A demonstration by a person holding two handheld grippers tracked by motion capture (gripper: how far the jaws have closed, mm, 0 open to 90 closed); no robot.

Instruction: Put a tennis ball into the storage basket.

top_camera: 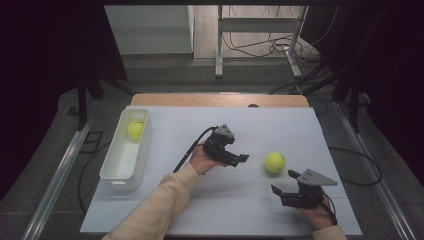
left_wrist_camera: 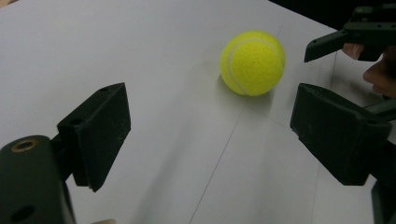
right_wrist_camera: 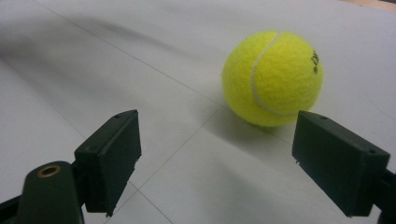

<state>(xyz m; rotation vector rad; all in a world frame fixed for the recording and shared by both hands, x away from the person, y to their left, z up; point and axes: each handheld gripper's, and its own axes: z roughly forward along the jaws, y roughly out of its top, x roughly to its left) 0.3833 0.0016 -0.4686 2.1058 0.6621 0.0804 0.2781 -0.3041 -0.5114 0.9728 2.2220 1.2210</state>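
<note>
Tennis ball (top_camera: 274, 162) sits loose on the tabletop (top_camera: 165, 130) right of frame centre, between left tongs (top_camera: 241, 159) and right tongs (top_camera: 283, 183), both wide open and empty, so a clumsy nudge from either could easily send it rolling off.

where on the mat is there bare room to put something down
The white mat is bare between the bin and the left gripper, and along the far edge beyond both grippers. It is crowded around the tennis ball, which lies between the left gripper and the right gripper.
</note>
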